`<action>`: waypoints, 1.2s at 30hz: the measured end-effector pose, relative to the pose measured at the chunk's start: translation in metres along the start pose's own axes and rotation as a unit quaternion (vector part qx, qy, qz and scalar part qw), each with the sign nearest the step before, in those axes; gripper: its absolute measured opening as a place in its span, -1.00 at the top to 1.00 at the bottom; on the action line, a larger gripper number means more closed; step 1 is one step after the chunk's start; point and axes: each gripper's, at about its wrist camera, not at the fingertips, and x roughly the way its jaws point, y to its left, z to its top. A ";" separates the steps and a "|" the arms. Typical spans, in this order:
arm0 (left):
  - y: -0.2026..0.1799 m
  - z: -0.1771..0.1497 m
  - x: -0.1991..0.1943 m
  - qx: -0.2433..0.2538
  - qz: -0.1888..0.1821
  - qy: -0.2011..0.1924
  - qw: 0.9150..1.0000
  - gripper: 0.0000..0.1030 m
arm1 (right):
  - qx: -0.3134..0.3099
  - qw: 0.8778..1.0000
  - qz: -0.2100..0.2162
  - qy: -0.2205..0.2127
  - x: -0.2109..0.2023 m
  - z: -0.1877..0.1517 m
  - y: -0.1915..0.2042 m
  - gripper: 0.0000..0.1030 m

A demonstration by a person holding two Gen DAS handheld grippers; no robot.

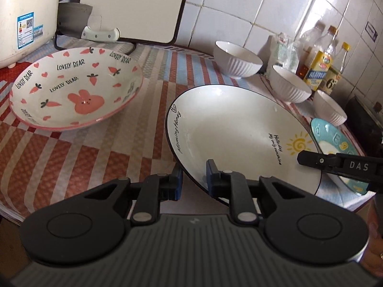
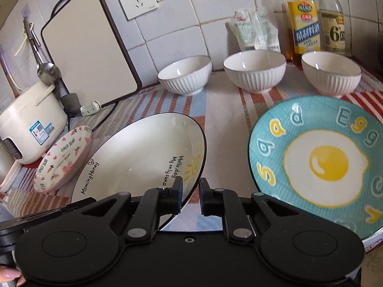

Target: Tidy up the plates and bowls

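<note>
The sun plate (image 1: 239, 134) sits tilted between both grippers. The left gripper (image 1: 194, 179) and the right gripper (image 2: 191, 196) each straddle its rim — jaws part-open, grip uncertain.

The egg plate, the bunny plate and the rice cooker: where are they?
egg plate (image 2: 328, 160): right wrist view, yolk.
bunny plate (image 1: 86, 100): left wrist view, pink bunny.
rice cooker (image 1: 26, 16): left wrist view, side wall.

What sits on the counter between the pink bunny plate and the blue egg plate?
The white sun plate, tilted, its rim between the fingers of both the left gripper and right gripper. Right wrist view shows all three plates: bunny plate, egg plate.
</note>
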 end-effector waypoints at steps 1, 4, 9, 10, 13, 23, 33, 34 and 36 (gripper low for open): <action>0.001 -0.001 0.001 -0.002 0.000 0.002 1.000 0.65 | 0.002 1.000 0.000 0.002 0.002 -0.002 -0.002 0.65; -0.002 -0.004 0.001 0.009 0.005 -0.004 1.000 0.65 | 0.000 1.000 -0.001 0.004 0.004 -0.007 -0.003 0.65; 0.002 -0.003 -0.001 -0.004 0.008 -0.008 1.000 0.50 | -0.016 1.000 -0.004 0.000 0.002 -0.010 -0.003 0.48; 0.001 -0.004 -0.005 -0.001 0.021 -0.017 1.000 0.34 | -0.019 1.000 -0.007 -0.003 -0.002 -0.010 -0.003 0.36; -0.003 -0.004 -0.021 0.020 0.045 -0.049 0.998 0.18 | -0.036 0.999 -0.015 -0.019 -0.026 -0.006 -0.006 0.26; -0.066 0.000 -0.084 0.137 -0.042 -0.122 0.982 -0.16 | -0.021 0.998 -0.029 -0.059 -0.115 -0.015 -0.066 0.16; -0.156 -0.021 -0.035 0.185 -0.130 -0.073 0.971 -0.08 | -0.007 0.989 -0.012 -0.146 -0.148 -0.040 -0.140 -0.36; -0.163 -0.022 -0.029 0.187 -0.130 -0.067 0.971 -0.04 | -0.015 0.990 -0.021 -0.142 -0.148 -0.039 -0.144 -0.36; -0.175 -0.022 -0.018 0.185 -0.129 -0.051 0.973 -0.01 | -0.010 0.990 -0.033 -0.136 -0.147 -0.035 -0.154 -0.36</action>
